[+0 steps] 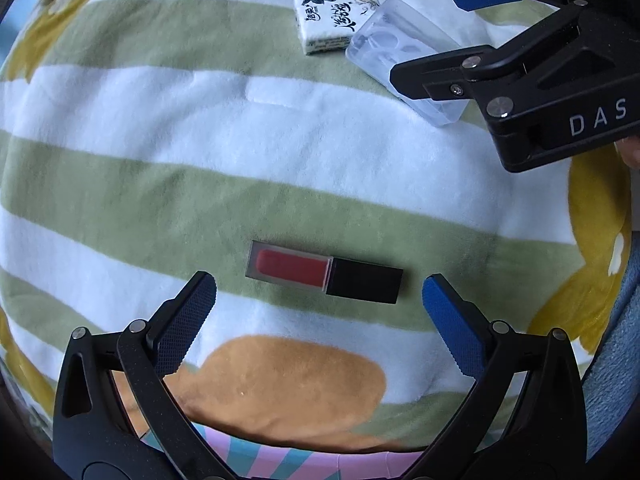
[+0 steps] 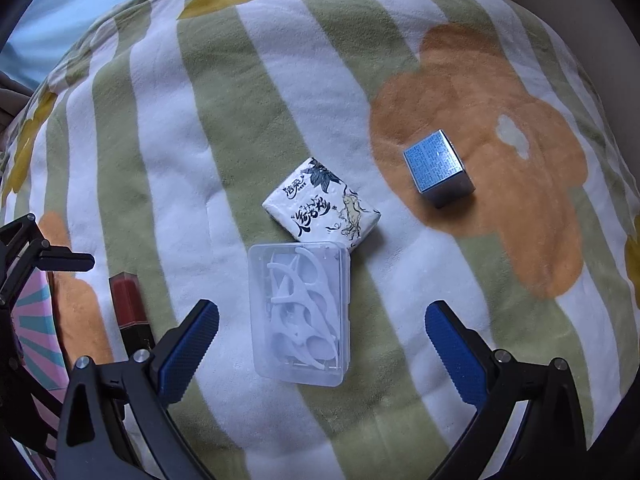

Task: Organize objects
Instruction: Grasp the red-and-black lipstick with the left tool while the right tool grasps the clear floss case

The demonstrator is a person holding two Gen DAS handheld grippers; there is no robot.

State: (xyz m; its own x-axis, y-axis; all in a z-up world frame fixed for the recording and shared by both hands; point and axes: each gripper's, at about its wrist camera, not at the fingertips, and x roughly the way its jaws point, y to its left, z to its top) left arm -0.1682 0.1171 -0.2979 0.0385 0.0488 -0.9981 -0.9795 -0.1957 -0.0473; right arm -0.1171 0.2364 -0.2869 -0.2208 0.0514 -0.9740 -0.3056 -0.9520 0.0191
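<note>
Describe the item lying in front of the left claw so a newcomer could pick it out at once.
On the striped, flower-patterned blanket, look just ahead of the open left claw, on a green stripe. There lies the lip gloss tube, flat on its side. Alone among the items, it is a slim bar, half clear with red inside, half black cap.

The blanket (image 2: pixel 208 128) is striped green and white with orange and mustard flowers; the lip gloss (image 1: pixel 324 272) is red with a black cap; the box (image 2: pixel 438 172) is silver-blue; the tissue pack (image 2: pixel 320 204) is white, ink-printed

Green-and-white striped fleece blanket (image 2: pixel 208 128) with orange flowers, in soft daylight.
</note>
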